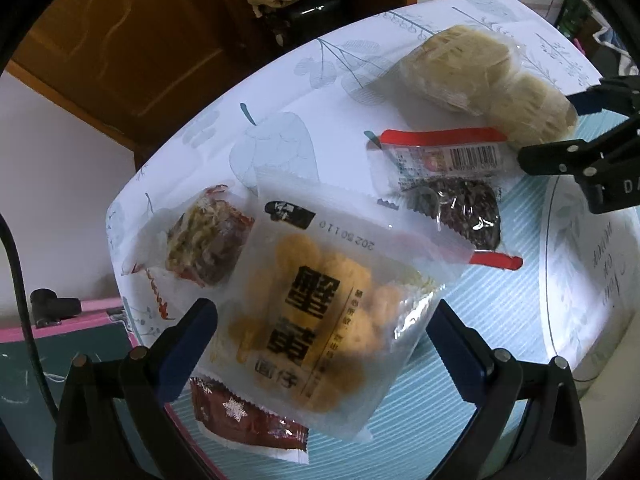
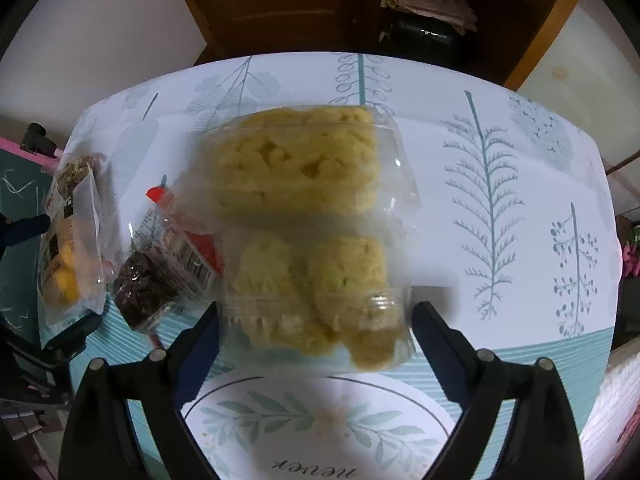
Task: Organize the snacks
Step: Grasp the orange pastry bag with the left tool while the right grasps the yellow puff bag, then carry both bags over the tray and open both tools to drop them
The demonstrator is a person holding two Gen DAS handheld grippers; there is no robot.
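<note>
In the left wrist view my left gripper point(image 1: 320, 320) is open around a clear packet of yellow snacks with black characters point(image 1: 320, 312). Under and beside it lie a red snowflake packet point(image 1: 248, 420), a shredded-topping cake packet point(image 1: 204, 240) and a dark cake in a red-trimmed wrapper point(image 1: 460, 184). In the right wrist view my right gripper point(image 2: 316, 320) is open around the near end of a clear bag of pale yellow cakes point(image 2: 304, 220), which also shows in the left wrist view point(image 1: 480, 76). The right gripper shows there at the right edge point(image 1: 560, 128).
The snacks lie on a table with a white and teal leaf-print cloth point(image 2: 500, 160). A round leaf-print plate point(image 2: 320, 420) sits near me. A wooden cabinet point(image 2: 320, 0) stands behind the table. A pink-edged green board point(image 1: 72, 344) is at the left.
</note>
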